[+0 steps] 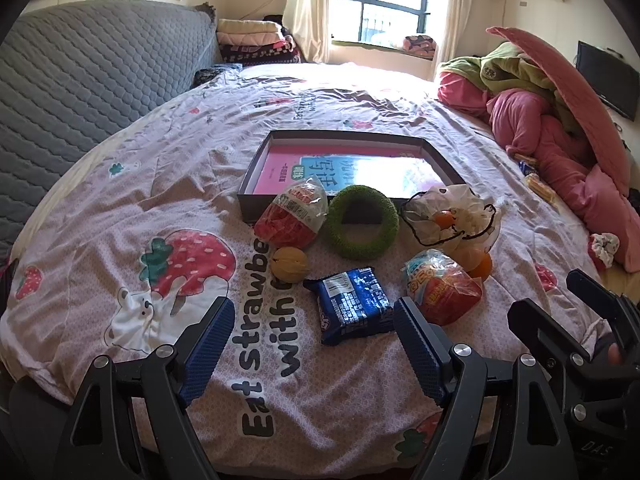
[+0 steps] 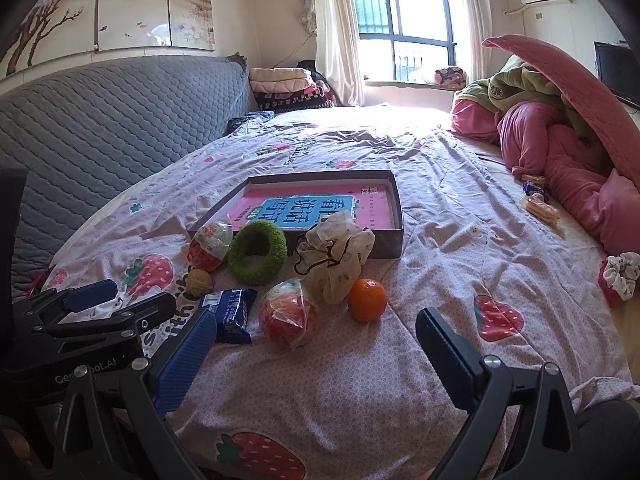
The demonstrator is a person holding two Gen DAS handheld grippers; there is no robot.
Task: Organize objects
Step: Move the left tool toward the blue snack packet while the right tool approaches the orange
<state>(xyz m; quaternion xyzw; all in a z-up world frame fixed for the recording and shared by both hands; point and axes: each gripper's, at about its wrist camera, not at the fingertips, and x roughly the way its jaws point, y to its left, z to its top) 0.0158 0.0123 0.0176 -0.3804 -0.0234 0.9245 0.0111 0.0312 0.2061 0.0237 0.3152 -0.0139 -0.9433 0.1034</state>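
Left wrist view shows the sorting not yet begun, by my reading: every loose item lies on the bedspread (image 1: 120, 184), none in the box (image 1: 256, 168). That box sits beyond the pile, well ahead of both claws, holding only a pink booklet (image 1: 280, 172).

The left claw (image 1: 314, 344) is spread wide and empty; the blue packet (image 1: 352, 304) lies just ahead, between its finger lines. Further on are a walnut (image 1: 289, 264), green ring (image 1: 362, 222) and red bag (image 1: 290, 216).

The right claw (image 2: 316, 356) is also spread wide, holding nothing. Just ahead lie a second red bag (image 2: 286, 314) and an orange (image 2: 367, 299), with a mesh pouch (image 2: 338, 256) behind them touching the box wall.
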